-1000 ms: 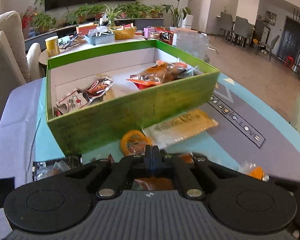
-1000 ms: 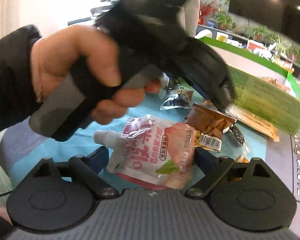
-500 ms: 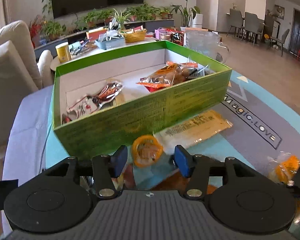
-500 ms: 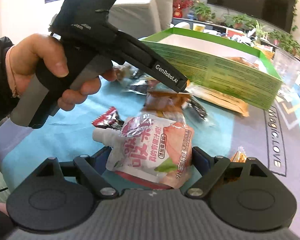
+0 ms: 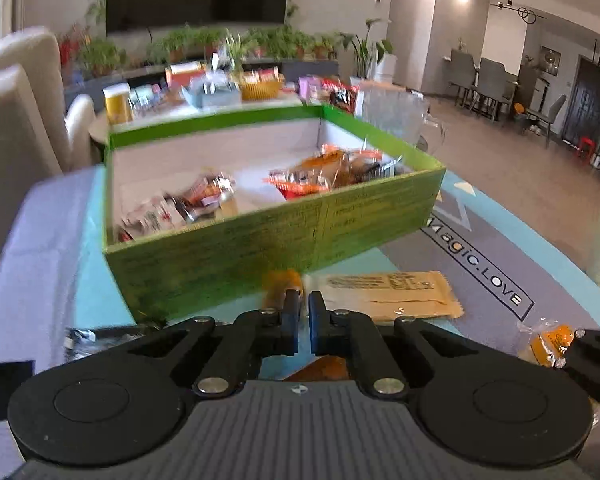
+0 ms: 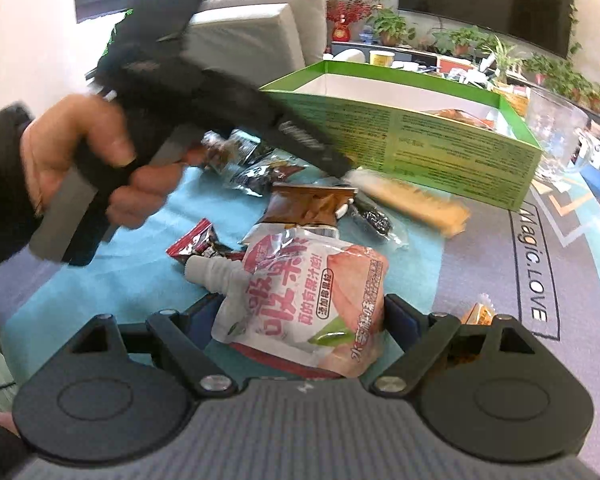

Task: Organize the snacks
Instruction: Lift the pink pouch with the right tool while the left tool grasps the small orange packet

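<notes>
Orange snack packet [image 5: 281,289] sits just past the nearly closed left hand-held gripper [image 5: 304,322], whose grip I cannot confirm, so it may slip; the right hand-held gripper [image 6: 304,320], spread wide around the peach pouch [image 6: 300,300], holds nothing.

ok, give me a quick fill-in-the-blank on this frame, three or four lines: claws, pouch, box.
1. The right claw straddles a peach-print drink ____ with a white spout.
2. The snack box has ____ outer walls and a white inside.
3. The flat tan packet lies ____ the box, on the mat.
4. The left claw has its fingers nearly ____.

Missing words: pouch; green; outside; closed
</notes>
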The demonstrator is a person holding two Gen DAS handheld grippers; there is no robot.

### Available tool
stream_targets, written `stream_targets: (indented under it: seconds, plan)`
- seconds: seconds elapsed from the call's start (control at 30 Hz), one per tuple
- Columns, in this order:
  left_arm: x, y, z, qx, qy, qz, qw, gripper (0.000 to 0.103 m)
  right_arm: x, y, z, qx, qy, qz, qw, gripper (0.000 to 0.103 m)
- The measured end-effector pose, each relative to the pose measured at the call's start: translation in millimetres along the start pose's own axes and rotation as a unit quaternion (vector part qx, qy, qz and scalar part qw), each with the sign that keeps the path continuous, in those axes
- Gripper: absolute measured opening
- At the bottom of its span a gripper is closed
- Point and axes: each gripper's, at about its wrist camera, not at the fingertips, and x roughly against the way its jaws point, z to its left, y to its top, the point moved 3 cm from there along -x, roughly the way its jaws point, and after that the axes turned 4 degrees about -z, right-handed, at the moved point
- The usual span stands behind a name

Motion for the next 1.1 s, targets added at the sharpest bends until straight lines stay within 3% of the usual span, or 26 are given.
stream_targets:
  seconds: [0.4, 0.53, 0.67, 0.73, 0.8, 0.87, 0.97, 1.1]
  plan:
    - [40, 19, 0, 0.012, -0.001, -0.063, 0.9979, 0.000, 14, 13, -21, -0.055, -0.025, -0.036, 0.998, 0.080]
    - [46, 24, 4, 0.029, -0.008, -0.073, 0.9969, 0.000, 16, 16, -29, -0.064, -0.030, -0.042, 0.997, 0.080]
    - [46, 26, 0, 0.002, -0.012, -0.067, 0.9977, 0.001, 19, 21, -34, -0.068, -0.036, -0.052, 0.996, 0.080]
    - [44, 20, -3, -0.016, -0.015, -0.054, 0.9983, 0.006, 20, 23, -36, -0.070, -0.037, -0.056, 0.995, 0.080]
    - [41, 9, -5, -0.029, -0.023, -0.033, 0.9988, 0.032, 20, 22, -38, -0.073, -0.038, -0.055, 0.995, 0.080]
    - [39, -4, -2, -0.029, -0.017, -0.019, 0.9993, 0.042, 19, 21, -40, -0.075, -0.040, -0.052, 0.995, 0.080]
    - [32, -19, 7, -0.005, -0.002, 0.008, 1.0000, 0.042, 18, 19, -43, -0.079, -0.041, -0.048, 0.995, 0.080]
    - [19, -25, 19, 0.042, -0.018, 0.024, 0.9987, 0.044, 17, 18, -44, -0.080, -0.042, -0.045, 0.995, 0.080]
